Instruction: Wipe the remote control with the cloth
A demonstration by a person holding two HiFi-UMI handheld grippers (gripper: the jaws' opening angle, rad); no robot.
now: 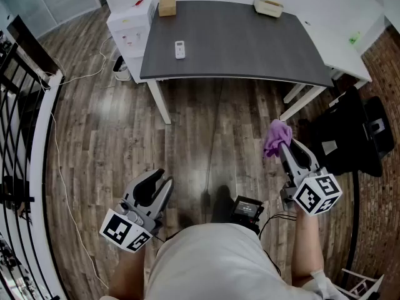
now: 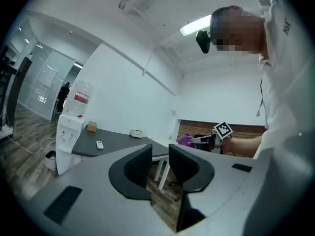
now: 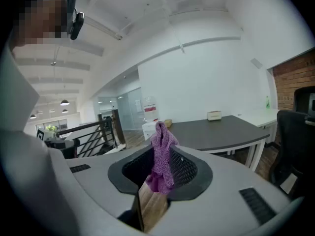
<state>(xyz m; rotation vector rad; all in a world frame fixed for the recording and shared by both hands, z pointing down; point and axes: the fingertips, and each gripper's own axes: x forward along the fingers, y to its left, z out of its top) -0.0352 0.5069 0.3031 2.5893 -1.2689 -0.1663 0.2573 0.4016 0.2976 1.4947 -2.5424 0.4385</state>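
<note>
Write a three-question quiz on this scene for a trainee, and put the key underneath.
1. Fill in: between the left gripper's jaws there is ____.
2. Which one holds the purple cloth? A) left gripper B) right gripper C) neither
3. True or false: the remote control lies on the dark table, away from both grippers.

Key: 1 nothing; 2 B; 3 true.
</note>
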